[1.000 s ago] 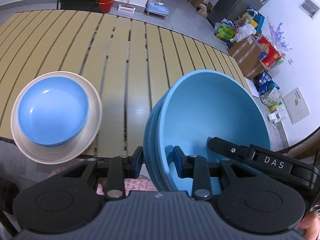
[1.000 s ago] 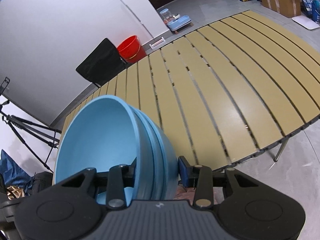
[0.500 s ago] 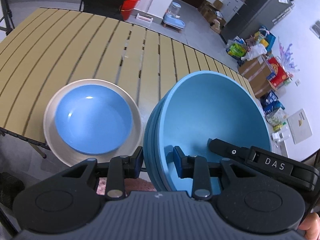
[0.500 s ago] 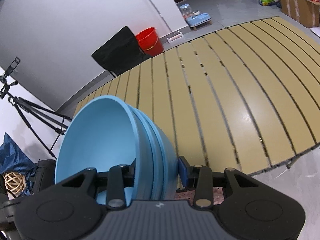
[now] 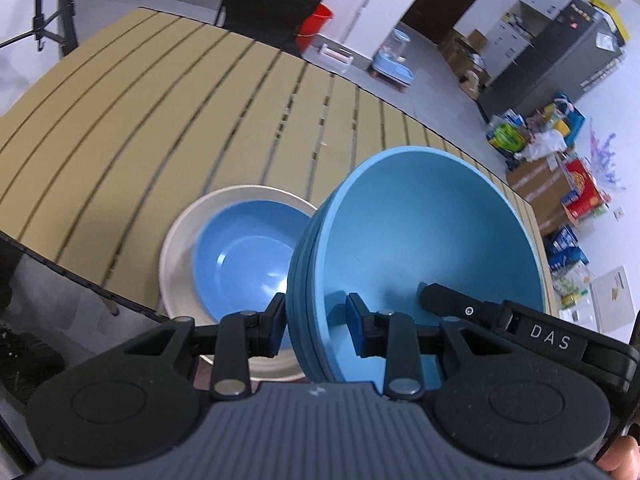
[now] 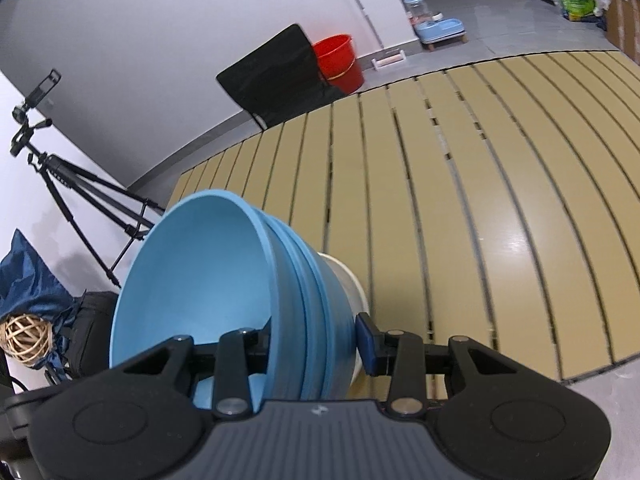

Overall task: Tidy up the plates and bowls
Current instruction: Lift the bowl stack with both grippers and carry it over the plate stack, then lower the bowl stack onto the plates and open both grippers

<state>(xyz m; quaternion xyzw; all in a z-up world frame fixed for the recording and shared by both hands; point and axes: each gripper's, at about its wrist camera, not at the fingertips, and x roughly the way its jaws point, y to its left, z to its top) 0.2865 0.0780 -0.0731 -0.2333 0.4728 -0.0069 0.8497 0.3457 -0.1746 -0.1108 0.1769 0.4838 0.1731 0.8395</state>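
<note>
Bowls [image 5: 420,248], a nested blue stack, are clamped at opposite rims by the left gripper [image 5: 316,326] and right gripper [image 6: 316,340]. Carried sideways since a second ago, the stack is now held just beside the plates [image 5: 240,248] on the table [image 5: 160,120]; stacking looks imminent.

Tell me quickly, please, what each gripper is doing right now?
Left gripper: shut on the rim of the stack of blue bowls.
Right gripper: shut on the opposite rim of the same stack.
</note>
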